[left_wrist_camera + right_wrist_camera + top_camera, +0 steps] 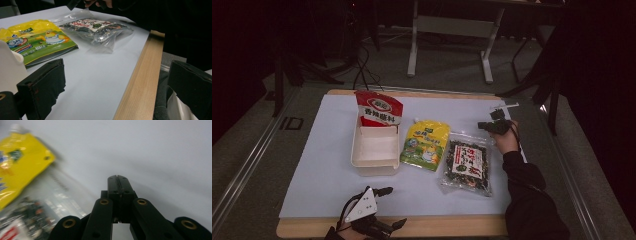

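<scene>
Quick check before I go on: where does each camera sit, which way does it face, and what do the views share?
High view: above the near table edge, looking forward and down; both forearms, left gripper, right gripper.
Left gripper view: low over the table, between open jaws, toward the yellow pouch.
Right gripper view: along shut jaws, down at the white mat.
Shared: clear seaweed bag.

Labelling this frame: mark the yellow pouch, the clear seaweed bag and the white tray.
yellow pouch (pixel 424 145), high view, middle of its printed front.
clear seaweed bag (pixel 468 162), high view, on its label.
white tray (pixel 375 165), high view, near rim.
</scene>
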`<control>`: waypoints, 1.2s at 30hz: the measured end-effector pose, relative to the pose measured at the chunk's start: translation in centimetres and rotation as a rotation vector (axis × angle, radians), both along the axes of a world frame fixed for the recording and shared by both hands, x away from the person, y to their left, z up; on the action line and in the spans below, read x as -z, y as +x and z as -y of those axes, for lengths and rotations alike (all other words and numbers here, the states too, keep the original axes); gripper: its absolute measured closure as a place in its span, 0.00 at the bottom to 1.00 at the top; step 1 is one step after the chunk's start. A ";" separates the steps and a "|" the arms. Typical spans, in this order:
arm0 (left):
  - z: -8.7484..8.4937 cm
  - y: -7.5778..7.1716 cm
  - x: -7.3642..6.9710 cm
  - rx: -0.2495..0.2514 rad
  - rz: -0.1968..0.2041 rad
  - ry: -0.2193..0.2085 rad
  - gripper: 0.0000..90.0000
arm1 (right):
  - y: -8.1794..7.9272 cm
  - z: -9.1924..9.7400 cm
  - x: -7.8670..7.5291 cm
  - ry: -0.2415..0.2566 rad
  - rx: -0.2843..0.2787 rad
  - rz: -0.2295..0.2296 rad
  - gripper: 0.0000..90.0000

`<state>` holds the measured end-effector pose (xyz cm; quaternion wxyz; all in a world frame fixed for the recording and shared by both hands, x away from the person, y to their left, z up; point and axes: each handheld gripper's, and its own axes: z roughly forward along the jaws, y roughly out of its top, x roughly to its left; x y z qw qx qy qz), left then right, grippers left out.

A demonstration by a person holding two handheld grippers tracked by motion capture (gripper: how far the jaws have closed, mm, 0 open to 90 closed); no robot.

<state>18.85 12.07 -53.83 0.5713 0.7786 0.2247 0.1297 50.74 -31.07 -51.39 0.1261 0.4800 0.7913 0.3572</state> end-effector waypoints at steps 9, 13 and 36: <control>-0.1 0.0 0.0 -0.004 -0.002 0.000 0.03 | 0.1 0.1 2.3 -0.024 -0.020 -0.085 1.00; 0.0 0.0 0.0 0.000 -0.001 0.004 0.03 | -1.6 0.1 2.4 -0.012 -0.073 -0.077 1.00; 0.3 0.0 -0.2 0.003 0.008 0.002 0.03 | -9.8 3.9 -1.7 0.085 -0.083 0.064 0.83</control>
